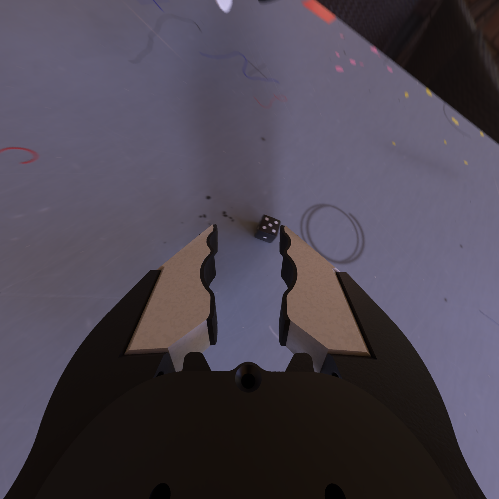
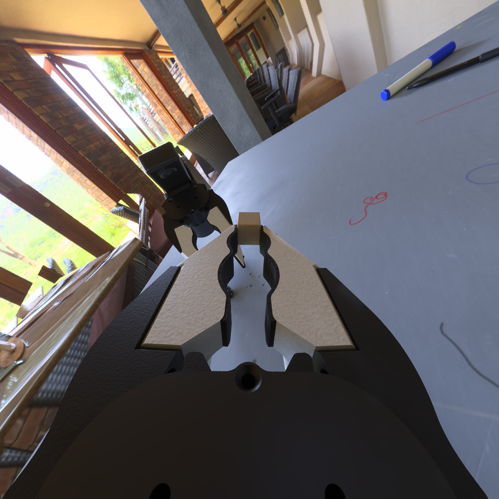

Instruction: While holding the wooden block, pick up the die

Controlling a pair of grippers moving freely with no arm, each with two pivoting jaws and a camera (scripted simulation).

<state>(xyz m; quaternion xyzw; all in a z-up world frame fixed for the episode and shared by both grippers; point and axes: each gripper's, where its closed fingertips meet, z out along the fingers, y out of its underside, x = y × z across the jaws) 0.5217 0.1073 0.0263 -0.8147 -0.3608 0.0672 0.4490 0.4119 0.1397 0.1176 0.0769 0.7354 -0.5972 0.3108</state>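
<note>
Left wrist view: my left gripper [image 1: 248,229] stands wide, nothing between the fingers. The black die [image 1: 266,229] sits on the grey table [image 1: 108,216] at the fingertips, inside the gap but hard over toward the right finger [image 1: 283,237], just beside its tip; I cannot tell whether they touch. Top face shows 5 white pips, the near face 1. Black specks mark the table just past the left fingertip; a pencilled double ring [image 1: 332,233] lies beside the right finger.

Right wrist view: my right gripper [image 2: 249,229] is closed narrow on the wooden block [image 2: 249,229], pinched between the 2 fingertips, clear of the table. Just beyond it the left gripper hangs tips-down over the table. Farther off, a red scribble [image 2: 368,206], then a blue-capped marker [image 2: 418,70] and a black pen [image 2: 456,69] lying side by side.
</note>
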